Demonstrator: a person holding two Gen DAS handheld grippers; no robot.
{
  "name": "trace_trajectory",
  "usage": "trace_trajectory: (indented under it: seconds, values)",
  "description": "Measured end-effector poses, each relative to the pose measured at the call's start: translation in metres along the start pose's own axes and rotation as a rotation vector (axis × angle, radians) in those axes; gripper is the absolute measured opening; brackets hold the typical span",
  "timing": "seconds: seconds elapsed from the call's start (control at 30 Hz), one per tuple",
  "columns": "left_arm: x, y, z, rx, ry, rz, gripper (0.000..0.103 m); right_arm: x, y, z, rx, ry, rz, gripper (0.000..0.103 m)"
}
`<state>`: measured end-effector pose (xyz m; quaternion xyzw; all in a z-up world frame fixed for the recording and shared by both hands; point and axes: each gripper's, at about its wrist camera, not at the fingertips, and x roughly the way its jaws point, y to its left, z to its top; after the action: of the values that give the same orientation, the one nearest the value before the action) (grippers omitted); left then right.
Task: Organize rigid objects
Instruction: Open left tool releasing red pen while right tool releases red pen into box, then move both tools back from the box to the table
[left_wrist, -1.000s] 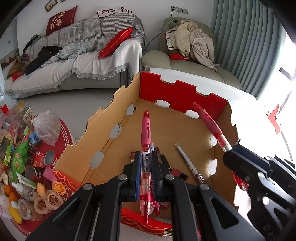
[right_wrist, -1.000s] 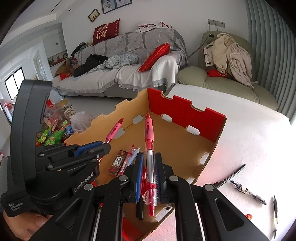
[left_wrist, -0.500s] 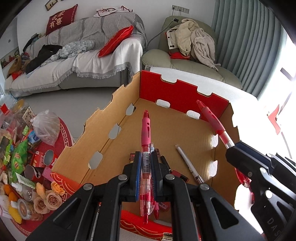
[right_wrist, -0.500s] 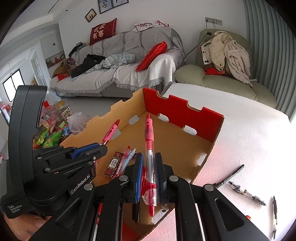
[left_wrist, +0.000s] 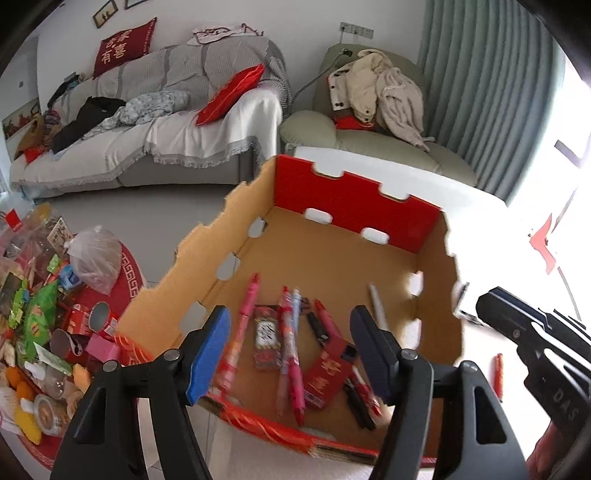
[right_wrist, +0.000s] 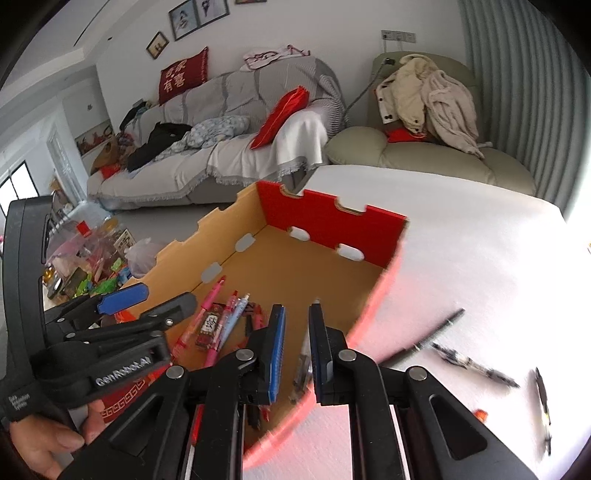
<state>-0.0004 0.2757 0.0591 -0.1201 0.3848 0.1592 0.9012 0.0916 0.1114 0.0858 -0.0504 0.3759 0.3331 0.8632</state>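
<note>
Left tongs (left_wrist: 291, 347) wide apart, empty, above cardboard box (left_wrist: 332, 206); right tongs (right_wrist: 297, 347) narrowly parted, empty; pens (left_wrist: 291, 347) below blurred; box near wall partly hidden.

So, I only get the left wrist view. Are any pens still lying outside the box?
Observer: Yes. The right wrist view shows three dark pens on the white table, to the right of the box.
Operator: Is the right gripper holding anything?
Observer: No. The right gripper has its jaws slightly apart with nothing clamped between them.
Operator: And what carries the left one?
Observer: A bare hand grips the handle of the left gripper.
</note>
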Motion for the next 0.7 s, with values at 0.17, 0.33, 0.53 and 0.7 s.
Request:
trace_trajectory:
  seconds: [0.17,0.33,0.53,0.7]
  values:
    - [-0.031,-0.039,-0.020,0.073,-0.032,-0.067,0.071,-0.042,-0.040,-0.035,0.084,-0.063,-0.075,0.075]
    - [-0.054,-0.098,-0.039,0.176,-0.039,-0.159,0.071,-0.077,-0.088,-0.071,0.127,-0.067,-0.189,0.075]
    - [-0.049,-0.168,-0.065,0.298,0.037,-0.236,0.071,-0.101,-0.165,-0.118,0.245,-0.011,-0.304,0.075]
    - [-0.026,-0.220,-0.085,0.395,0.103,-0.261,0.071,-0.109,-0.207,-0.136,0.285,0.011,-0.362,0.069]
